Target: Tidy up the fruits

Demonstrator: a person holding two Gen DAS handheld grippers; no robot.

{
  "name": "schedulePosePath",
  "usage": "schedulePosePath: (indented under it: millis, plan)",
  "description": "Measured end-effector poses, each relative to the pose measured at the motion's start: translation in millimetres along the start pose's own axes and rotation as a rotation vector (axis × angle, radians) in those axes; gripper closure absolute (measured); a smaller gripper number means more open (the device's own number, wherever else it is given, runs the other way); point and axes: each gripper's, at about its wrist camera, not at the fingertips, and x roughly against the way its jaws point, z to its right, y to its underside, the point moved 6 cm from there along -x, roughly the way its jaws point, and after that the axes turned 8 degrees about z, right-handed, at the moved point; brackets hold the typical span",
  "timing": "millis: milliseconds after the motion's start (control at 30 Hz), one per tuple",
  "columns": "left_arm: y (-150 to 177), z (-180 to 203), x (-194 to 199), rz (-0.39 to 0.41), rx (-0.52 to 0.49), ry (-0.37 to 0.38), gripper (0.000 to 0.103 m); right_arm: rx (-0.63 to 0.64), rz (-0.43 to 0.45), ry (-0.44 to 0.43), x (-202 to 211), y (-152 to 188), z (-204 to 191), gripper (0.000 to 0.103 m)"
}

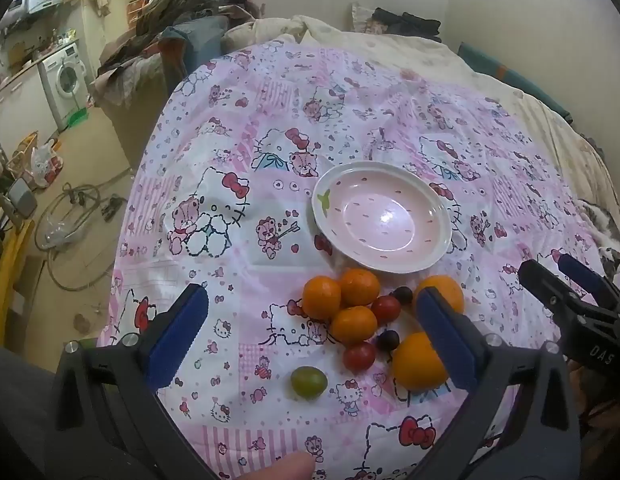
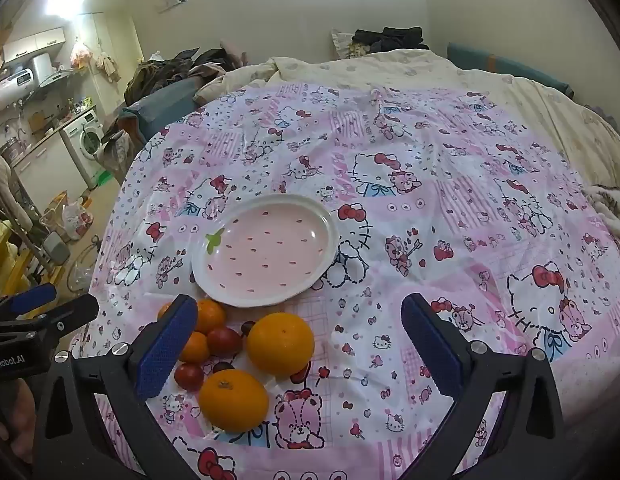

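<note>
My left gripper (image 1: 310, 344) hangs spread wide and empty over the fruit cluster: a small green grape (image 1: 308, 382) nearest, red cherry tomatoes (image 1: 358, 356) and round oranges (image 1: 353, 322) beyond. My right gripper (image 2: 299, 344), equally wide and empty, frames two larger oranges (image 2: 280, 342). Farther back sits the empty pink strawberry-print ceramic plate (image 2: 265, 250).

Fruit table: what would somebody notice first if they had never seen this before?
Probably the pile of fruit: bright oranges, red tomatoes and small dark berries clustered on the pink cartoon-cat cloth, with one green fruit lying apart. Just behind the pile sits an empty pink strawberry-patterned plate. Both open grippers, left and right, hover over the fruit.
</note>
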Motion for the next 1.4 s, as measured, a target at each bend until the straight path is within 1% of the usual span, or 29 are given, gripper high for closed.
schedulePosePath:
  millis: [300, 333, 1400]
  plan:
    - [-3.1, -6.3, -0.9, 0.008, 0.008, 0.007, 0.0, -0.004, -0.008, -0.007, -0.1, -0.8, 0.0, 0.0]
    - [-0.8, -0.6, 2.1, 0.011, -0.003, -0.003, 0.0, -0.008, 0.0, -0.008, 2.7, -0.3, 2.2, 0.0]
    - [0.2, -0.9, 2.1, 0.011, -0.006, -0.004, 0.0, -0.011, 0.006, -0.011, -0.5, -1.2, 0.3, 0.0]
